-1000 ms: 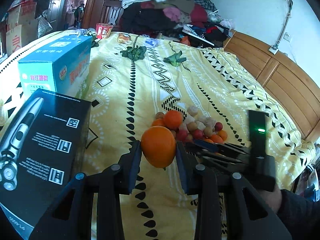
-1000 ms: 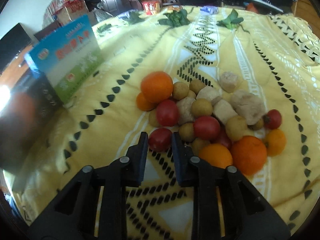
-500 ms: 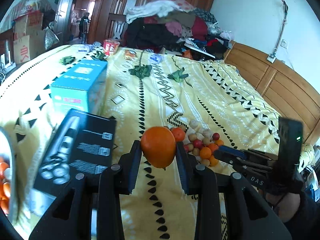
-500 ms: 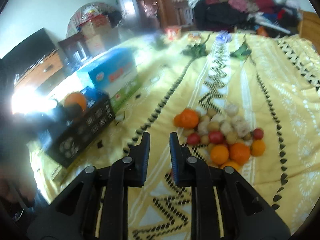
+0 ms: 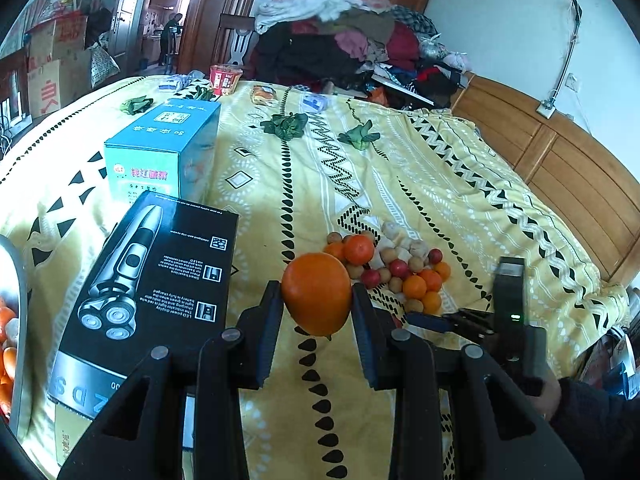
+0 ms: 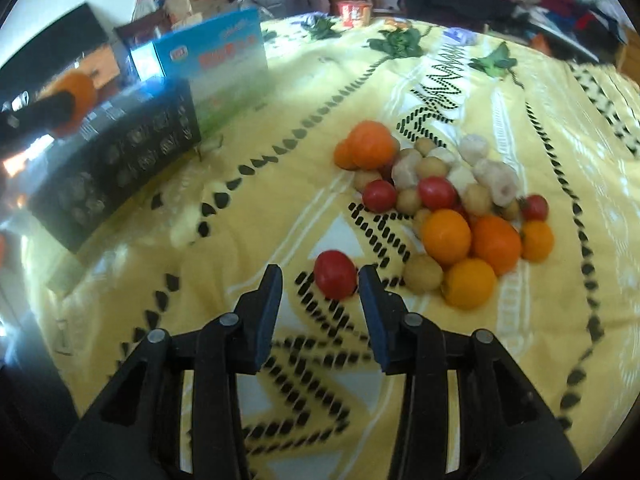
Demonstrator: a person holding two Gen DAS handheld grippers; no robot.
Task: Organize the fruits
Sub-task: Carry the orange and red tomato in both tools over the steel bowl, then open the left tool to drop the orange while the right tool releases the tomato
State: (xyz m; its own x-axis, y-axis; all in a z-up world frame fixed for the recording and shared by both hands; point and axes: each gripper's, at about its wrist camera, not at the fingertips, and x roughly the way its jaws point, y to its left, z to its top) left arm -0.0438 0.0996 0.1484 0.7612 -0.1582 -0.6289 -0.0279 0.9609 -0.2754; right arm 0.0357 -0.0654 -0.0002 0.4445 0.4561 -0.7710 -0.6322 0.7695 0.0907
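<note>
The left tongs (image 5: 317, 306) are pinching an orange (image 5: 317, 293) between both pads and holding it raised over the bed (image 5: 460, 184). The step in hand appears to be carrying this orange away from the fruit pile (image 5: 394, 266), which lies ahead and to the right of the left tongs. A metal bowl (image 5: 18, 304) holding orange fruit sits at the far left of the left tongs, beyond the black box (image 5: 160, 280); it is the likely destination. The next move calls for a swing to the left over the black box, keeping the grip firm until the orange is above the bowl.

The right tongs (image 6: 320, 284) are spread, with a red tomato (image 6: 335, 274) lying on the bed between the tips, close to the right pad. Whether it touches that pad cannot be told. Closing them evenly would secure it.

The orange is smooth, round and bright, nearly filling the gap between the pads. The tomato is small, glossy and likely to roll.
</note>
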